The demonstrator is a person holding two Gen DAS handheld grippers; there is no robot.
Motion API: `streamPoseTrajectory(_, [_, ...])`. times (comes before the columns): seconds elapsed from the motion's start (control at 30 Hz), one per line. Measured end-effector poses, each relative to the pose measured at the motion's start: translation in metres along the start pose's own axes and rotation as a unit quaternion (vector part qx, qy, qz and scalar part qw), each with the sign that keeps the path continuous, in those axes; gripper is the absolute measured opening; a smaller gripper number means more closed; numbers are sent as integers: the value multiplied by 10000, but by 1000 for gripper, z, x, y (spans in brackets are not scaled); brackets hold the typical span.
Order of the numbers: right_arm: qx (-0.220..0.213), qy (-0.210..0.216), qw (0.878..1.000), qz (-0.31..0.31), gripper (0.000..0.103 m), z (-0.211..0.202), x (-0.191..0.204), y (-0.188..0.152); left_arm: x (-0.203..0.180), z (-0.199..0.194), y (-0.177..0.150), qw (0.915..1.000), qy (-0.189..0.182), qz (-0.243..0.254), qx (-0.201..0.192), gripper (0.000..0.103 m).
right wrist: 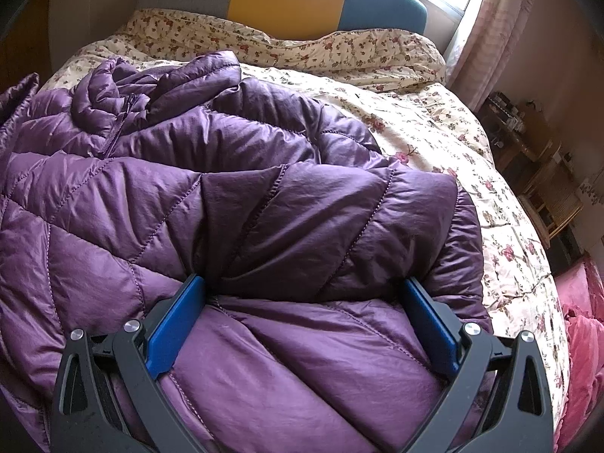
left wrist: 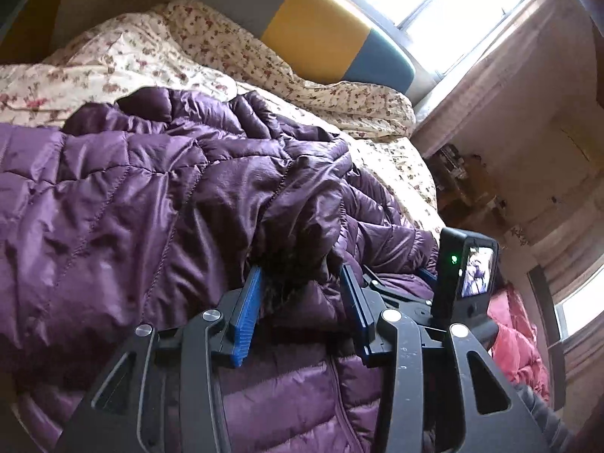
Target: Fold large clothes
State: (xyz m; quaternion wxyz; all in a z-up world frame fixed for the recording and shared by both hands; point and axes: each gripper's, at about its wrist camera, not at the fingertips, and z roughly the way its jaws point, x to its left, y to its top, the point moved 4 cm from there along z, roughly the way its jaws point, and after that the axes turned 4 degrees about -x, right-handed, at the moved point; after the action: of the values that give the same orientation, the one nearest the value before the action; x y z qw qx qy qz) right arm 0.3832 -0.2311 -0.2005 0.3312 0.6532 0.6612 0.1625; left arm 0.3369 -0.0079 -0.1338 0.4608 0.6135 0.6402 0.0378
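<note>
While the purple quilted jacket (right wrist: 234, 196) lies spread across the near part of the floral bedspread (right wrist: 434, 124), I hold both grippers low over it. My left gripper (left wrist: 302, 283) stands partly open: its blue pads (left wrist: 247, 309) have a bunched, dark fold of the jacket (left wrist: 158, 196) between them, yet a gap shows beside each pad, so the cloth sits loosely and is not pinched. My right gripper (right wrist: 302, 309) stands wide open, its blue pads (right wrist: 173, 324) straddling a smooth padded panel near the jacket's right edge; whether they press the fabric I cannot tell. From the left wrist view, the right gripper's black camera unit (left wrist: 466, 271) rises just right of my left fingers. A grey, yellow and teal headboard (right wrist: 290, 0) closes the far side, with a floral pillow (right wrist: 302, 45) before it. Pink bedding (right wrist: 581, 321) lies at the near right.
</note>
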Motion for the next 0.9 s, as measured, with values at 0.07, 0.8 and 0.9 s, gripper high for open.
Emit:
streamPoseTrajectory(0.07, [31,-30,10000,-22,101,-1,0,2,-1,-7,-1,10000,4,50,-43,42])
streamPoseTrajectory(0.8, [292,3126,9450,920,50,-72,88,54,52,-74,-3,9956,722,-90,-584,42])
streamPoseTrajectory(0.9, [252,2991,9510,737,12,-71,95,51,58,-82,0,9946,774,-107,-687,42])
